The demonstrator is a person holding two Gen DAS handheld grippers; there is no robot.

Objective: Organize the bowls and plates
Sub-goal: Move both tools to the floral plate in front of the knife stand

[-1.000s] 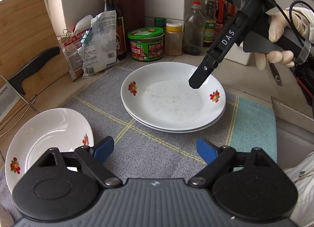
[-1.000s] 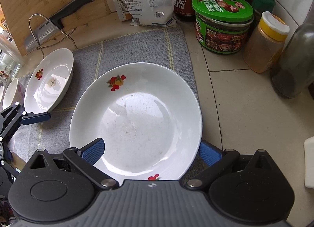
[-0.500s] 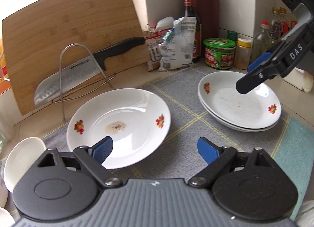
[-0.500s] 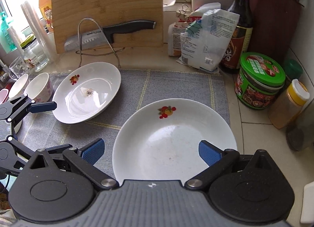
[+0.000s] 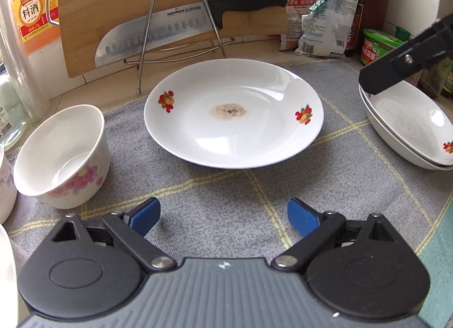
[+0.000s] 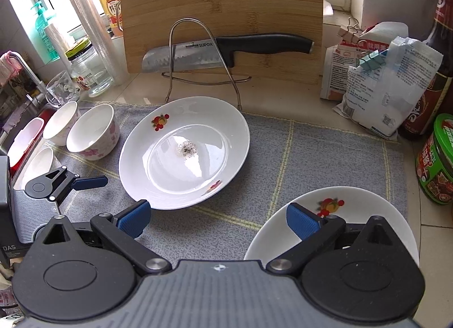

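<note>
Blue-padded left claw (image 5: 223, 216) tilted down, opening.

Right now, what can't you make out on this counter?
- Right stack: plate count unsure; left view's edge and the right claw cover it.
- Far-left bowls: total unclear, the left claw blocks some in the right view.
- Green jar: cut off by the edge.

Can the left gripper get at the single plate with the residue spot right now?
Probably yes: the left gripper, jaws opening and empty, faces the plate across bare mat.
</note>
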